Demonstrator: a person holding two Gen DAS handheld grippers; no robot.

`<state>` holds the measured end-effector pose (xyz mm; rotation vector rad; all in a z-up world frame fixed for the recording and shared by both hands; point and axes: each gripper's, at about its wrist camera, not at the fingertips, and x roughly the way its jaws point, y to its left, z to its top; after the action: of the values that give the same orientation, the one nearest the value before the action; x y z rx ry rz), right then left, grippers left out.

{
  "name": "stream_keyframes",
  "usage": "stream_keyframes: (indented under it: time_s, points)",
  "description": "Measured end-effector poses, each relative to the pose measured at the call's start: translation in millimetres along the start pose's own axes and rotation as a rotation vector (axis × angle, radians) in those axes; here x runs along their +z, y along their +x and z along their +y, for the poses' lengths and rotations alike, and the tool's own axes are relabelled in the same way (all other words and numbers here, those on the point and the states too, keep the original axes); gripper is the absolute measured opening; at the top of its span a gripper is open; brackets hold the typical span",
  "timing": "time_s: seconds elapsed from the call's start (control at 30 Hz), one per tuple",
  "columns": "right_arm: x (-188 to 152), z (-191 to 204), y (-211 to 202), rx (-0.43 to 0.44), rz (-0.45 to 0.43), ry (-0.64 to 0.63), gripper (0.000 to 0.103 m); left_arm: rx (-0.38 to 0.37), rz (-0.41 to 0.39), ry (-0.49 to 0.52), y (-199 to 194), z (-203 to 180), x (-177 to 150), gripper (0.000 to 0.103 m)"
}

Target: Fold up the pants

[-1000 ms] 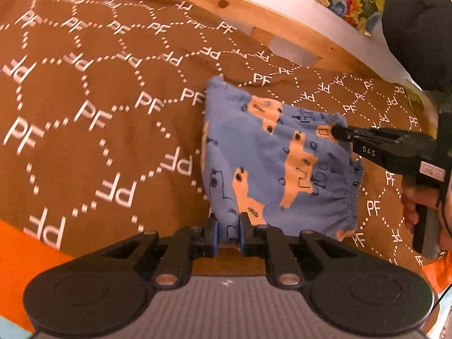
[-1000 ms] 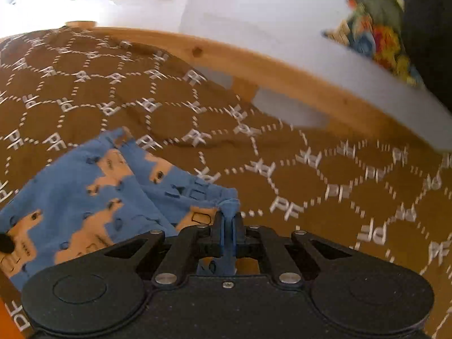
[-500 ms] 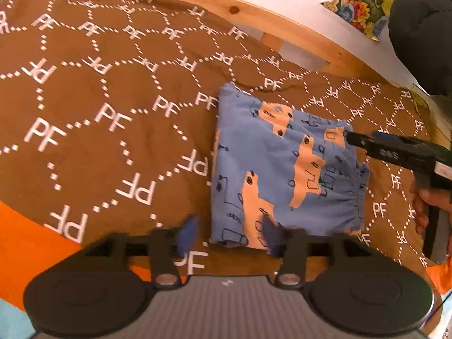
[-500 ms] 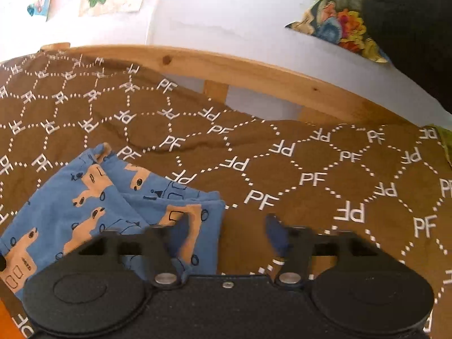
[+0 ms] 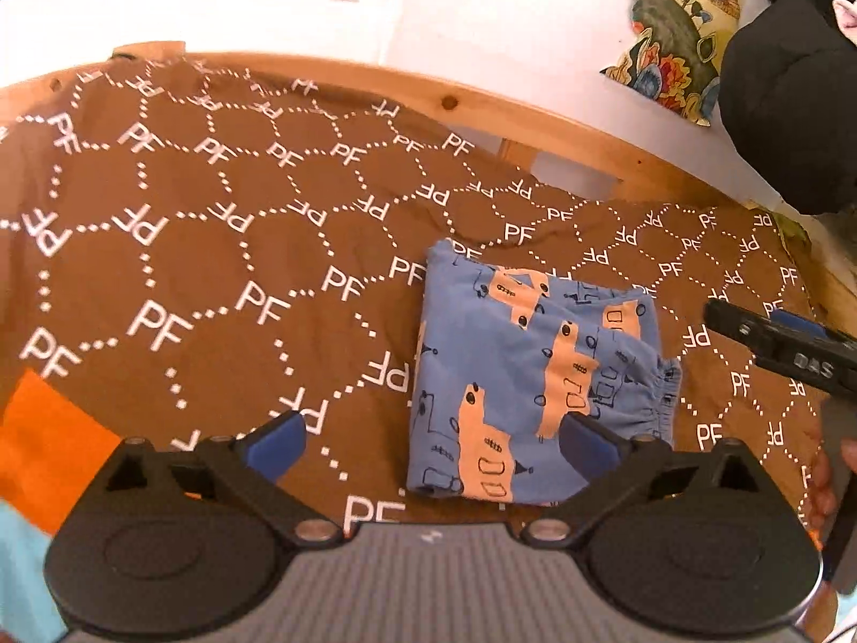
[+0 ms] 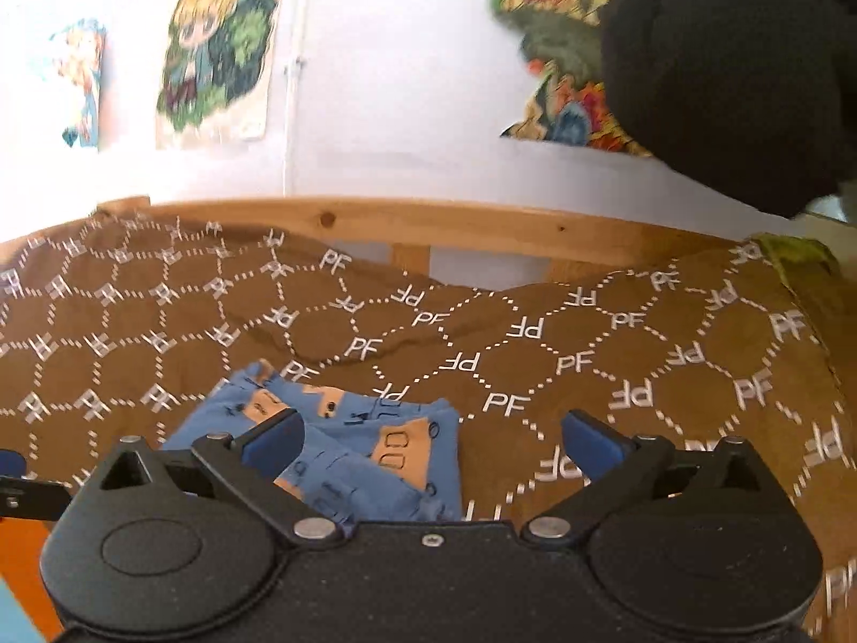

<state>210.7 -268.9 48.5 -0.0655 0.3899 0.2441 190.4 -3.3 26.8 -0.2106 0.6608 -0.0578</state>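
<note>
We see the pants (image 5: 535, 380), blue with orange vehicle prints, lying folded into a compact rectangle on the brown bedspread (image 5: 214, 268) patterned with white dotted hexagons and "PF" letters. They lie on the bed toward its right side in the left wrist view, well short of the wooden rail (image 5: 482, 118) that runs along the far edge. The elastic waistband shows at the right side of the folded stack, and several layers are visible at its far corner.

Our left gripper (image 5: 431, 442) hovers over the near edge of the pants with its jaws spread wide; they have just been opening, and the pads do not press on the cloth. Our right gripper (image 6: 431, 436) likewise has its jaws wide apart after just opening, with the folded corner of the pants below and between them but not pinched. In the left wrist view the right gripper reaches in from the right, just beside the waistband.

An orange patch (image 5: 48, 445) of bedding shows at the near left corner. A dark garment (image 6: 739, 64) hangs by the white wall, where pictures (image 6: 219, 48) are pinned.
</note>
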Motion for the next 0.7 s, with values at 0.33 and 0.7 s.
stream_keyframes:
  time_s: [0.33,0.7]
  points:
    - [-49,21,-85,0.025,-0.009,0.035,0.102,0.014,0.024,0.104,-32,-15,-47,0.103]
    - [-90,24,-127,0.010,0.063,0.162,0.102,0.054,-0.015,0.158,-55,-13,-76,0.103]
